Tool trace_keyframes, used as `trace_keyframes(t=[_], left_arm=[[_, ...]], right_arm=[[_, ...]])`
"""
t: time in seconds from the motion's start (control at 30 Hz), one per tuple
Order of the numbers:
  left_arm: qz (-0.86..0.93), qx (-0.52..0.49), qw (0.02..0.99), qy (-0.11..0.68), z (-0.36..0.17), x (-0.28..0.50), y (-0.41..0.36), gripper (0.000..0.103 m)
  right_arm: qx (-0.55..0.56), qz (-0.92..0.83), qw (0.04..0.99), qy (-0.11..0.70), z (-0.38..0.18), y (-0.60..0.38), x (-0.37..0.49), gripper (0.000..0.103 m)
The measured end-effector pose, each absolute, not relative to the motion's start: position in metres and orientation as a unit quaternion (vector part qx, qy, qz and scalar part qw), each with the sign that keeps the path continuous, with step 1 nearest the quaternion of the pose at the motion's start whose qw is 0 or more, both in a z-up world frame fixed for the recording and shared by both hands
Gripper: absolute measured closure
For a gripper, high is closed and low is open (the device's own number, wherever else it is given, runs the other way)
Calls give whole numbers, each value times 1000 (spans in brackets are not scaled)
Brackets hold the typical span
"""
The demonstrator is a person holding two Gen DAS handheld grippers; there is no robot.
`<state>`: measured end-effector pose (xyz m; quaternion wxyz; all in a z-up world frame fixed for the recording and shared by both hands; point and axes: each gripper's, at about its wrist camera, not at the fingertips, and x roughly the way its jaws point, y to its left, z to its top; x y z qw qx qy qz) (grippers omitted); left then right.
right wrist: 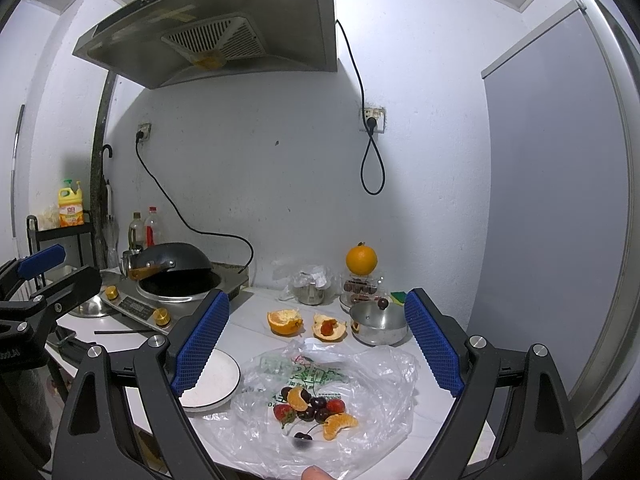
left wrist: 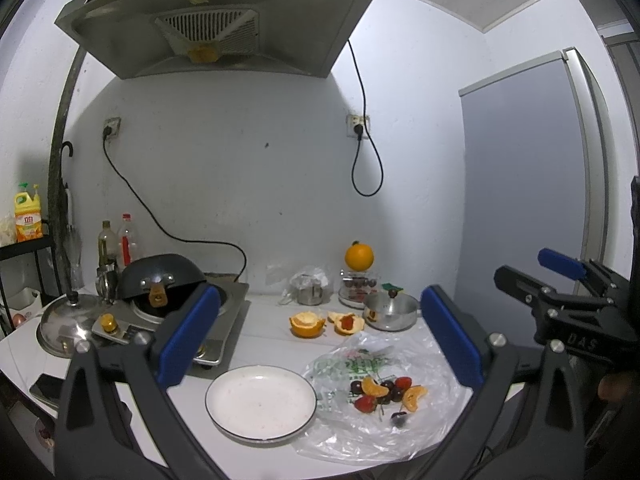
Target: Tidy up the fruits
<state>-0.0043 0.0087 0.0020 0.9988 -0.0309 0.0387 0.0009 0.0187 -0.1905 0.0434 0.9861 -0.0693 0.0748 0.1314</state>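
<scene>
Both sets of jaws are spread wide and hold nothing. The left gripper (left wrist: 320,336) fills the lower part of its own view, its blue pads framing the white plate (left wrist: 261,401) and the fruit pile; neither pad touches anything. The right gripper (right wrist: 316,348) hangs the same way above the table (right wrist: 400,356), its jaws apart with the plastic bag (right wrist: 372,412) seen between them.

The fruits (right wrist: 314,410) lie in a loose heap on the flattened bag at the lower centre of the right wrist view: strawberries, dark cherries and two orange segments, one cherry a little apart toward the bottom edge. The plate, just left of the bag, carries no fruit.

Further back, two orange peel cups (right wrist: 306,325) sit on the table, one with a red piece inside. A small lidded steel pot (right wrist: 378,322) stands beside them, and a whole orange (right wrist: 361,260) rests on top of a glass jar (right wrist: 360,290).
</scene>
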Motion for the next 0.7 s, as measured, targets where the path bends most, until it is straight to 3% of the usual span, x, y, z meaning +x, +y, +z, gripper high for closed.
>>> trace_keyframes(t=[0.7], left_arm=[[2,-32,997,63,-5,21,6,2]], right_arm=[[-75,117,986,94,37,-200,50,11]])
